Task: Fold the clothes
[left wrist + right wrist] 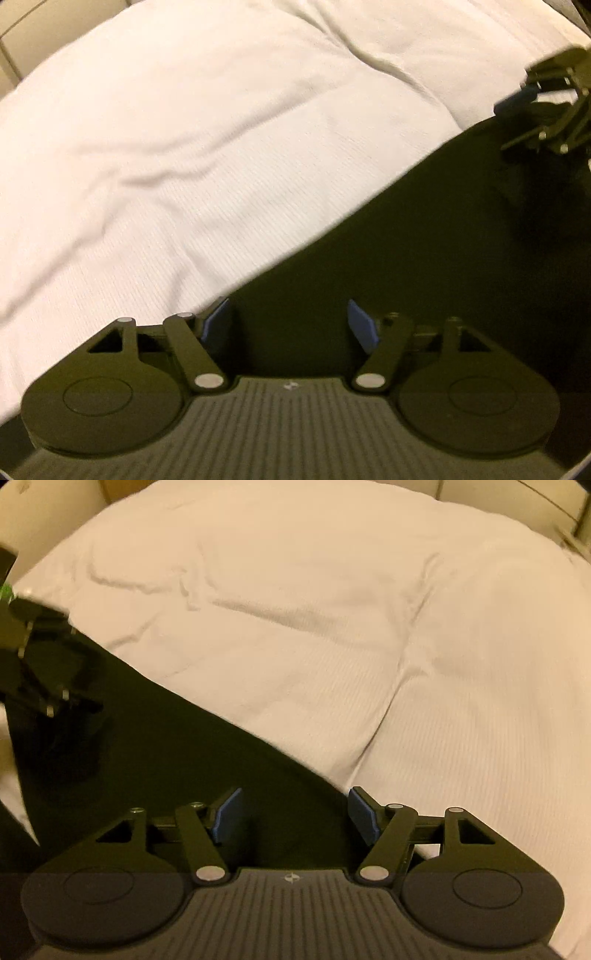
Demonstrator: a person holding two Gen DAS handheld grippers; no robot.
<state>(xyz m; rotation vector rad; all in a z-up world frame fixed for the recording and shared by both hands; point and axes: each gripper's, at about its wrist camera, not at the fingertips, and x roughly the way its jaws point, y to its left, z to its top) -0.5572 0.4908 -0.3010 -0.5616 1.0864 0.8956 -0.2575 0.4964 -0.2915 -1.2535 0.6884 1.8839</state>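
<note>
A: Status of the fold?

B: Not visibly begun. The dark garment (177, 760) lies flat on the white bed (332, 609); no crease is made.

A: Hand-held grippers?

B: Left hand-held gripper (290, 326) and right hand-held gripper (293, 814) both gape, empty, over the garment's straight edge. Bare bedding beyond gives free room.

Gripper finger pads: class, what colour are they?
Blue, on both the left gripper and right gripper; clearest in the right wrist view.
</note>
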